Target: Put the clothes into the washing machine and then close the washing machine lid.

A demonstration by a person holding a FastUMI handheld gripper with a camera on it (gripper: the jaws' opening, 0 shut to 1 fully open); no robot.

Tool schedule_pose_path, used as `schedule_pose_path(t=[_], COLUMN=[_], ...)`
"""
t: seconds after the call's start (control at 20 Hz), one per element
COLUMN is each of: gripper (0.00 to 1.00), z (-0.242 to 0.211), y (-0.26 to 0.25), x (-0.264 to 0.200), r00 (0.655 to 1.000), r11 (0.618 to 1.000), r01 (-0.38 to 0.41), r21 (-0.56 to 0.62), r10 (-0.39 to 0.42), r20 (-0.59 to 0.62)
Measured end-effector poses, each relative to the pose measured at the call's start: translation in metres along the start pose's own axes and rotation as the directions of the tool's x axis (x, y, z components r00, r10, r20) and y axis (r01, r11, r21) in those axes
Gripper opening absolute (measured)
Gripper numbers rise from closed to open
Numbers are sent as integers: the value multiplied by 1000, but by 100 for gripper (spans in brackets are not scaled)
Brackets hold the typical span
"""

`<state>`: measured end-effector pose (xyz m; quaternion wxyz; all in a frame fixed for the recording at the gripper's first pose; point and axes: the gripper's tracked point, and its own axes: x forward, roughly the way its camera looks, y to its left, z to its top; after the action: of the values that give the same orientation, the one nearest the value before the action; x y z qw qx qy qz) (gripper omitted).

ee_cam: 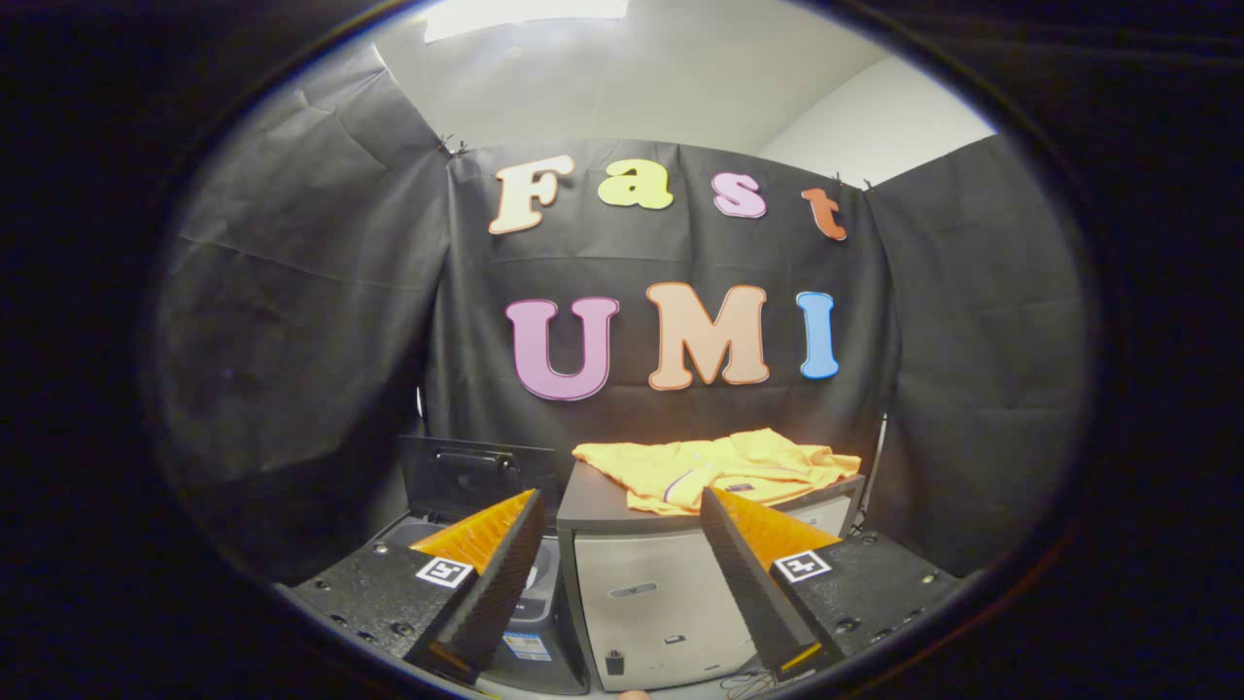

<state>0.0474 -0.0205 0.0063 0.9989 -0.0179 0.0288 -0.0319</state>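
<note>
Lying crosswise on the cabinet (593, 510) — yellow shirt (714, 469) beyond parted gripper (622, 574) jaws

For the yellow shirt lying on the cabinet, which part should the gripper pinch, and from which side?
Probably the front edge of the yellow shirt, where folds droop over the cabinet top's near rim. That bunched, overhanging cloth gives both fingers something to close around, so come from the front, slightly above. The gripper is open, short of the shirt. The washing machine stands left, lid up.

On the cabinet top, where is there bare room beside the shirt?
A bare strip of the cabinet top lies between the yellow shirt and the washing machine's raised lid. The shirt crowds the rest. The gripper fingers are open, short of it.
</note>
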Motion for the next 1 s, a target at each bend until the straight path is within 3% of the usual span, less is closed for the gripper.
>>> schedule_pose_path(t=[0.55, 0.85, 1.0], gripper=[96, 97, 97], z=[50, 39, 4], y=[-43, -78, -94], x=[98, 170, 205], r00=[999, 979, 939], r11=[999, 996, 991], r01=[26, 29, 15], r21=[27, -85, -132], r10=[-26, -45, -59], r20=[-34, -196, -339])
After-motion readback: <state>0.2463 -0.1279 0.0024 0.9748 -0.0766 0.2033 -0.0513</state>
